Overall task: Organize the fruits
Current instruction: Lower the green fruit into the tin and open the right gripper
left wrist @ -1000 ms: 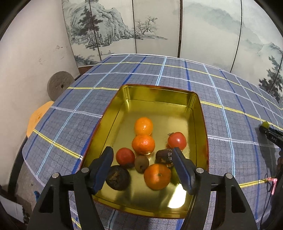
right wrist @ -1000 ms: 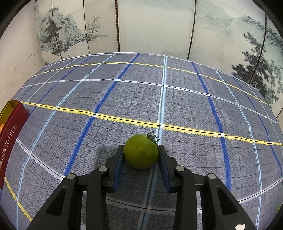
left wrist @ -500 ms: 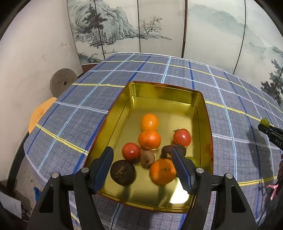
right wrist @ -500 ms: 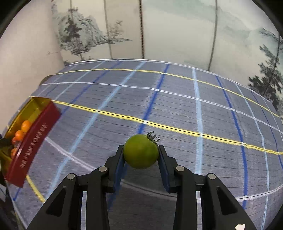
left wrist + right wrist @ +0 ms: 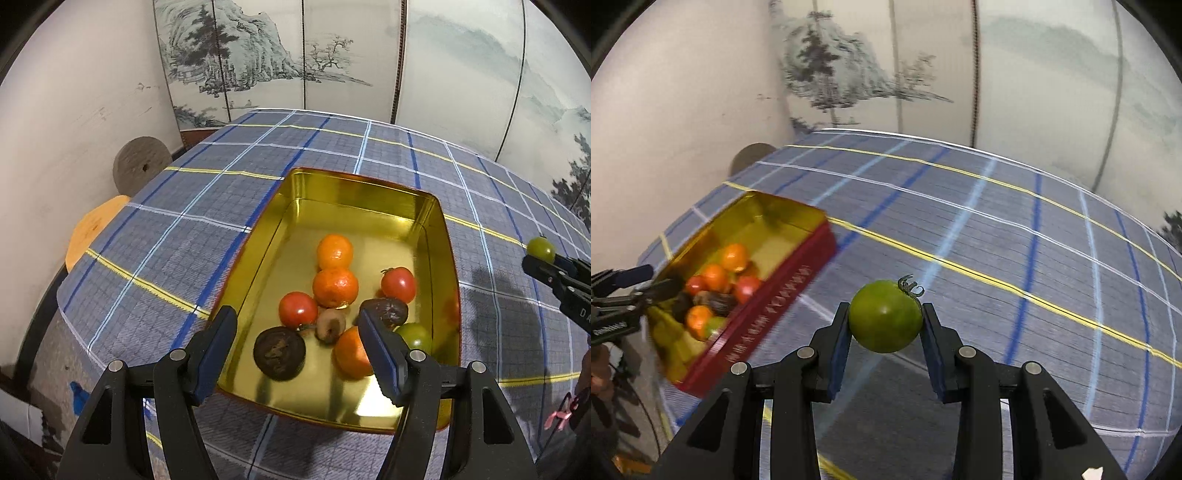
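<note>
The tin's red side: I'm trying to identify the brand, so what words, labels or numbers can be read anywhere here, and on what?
Gold lettering on the red outer wall of the tin: motion-blurred, not readable.
"DA" on the right gripper body at the picture's edge, cut off.
White marking on the left gripper body: too blurred to read.

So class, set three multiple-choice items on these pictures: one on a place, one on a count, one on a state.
1. Where do the oranges lie?
A on the cloth
B in the gold tin
C on a plate

2. How many red tomatoes are in the tin?
A two
B four
C none

3. The right hand-held gripper is
A open and bare
B shut on a green tomato
C shut on an orange

Answers: 1 B, they sit on the tin's floor; 2 A, two red ones show; 3 B, both pads press the green tomato.
</note>
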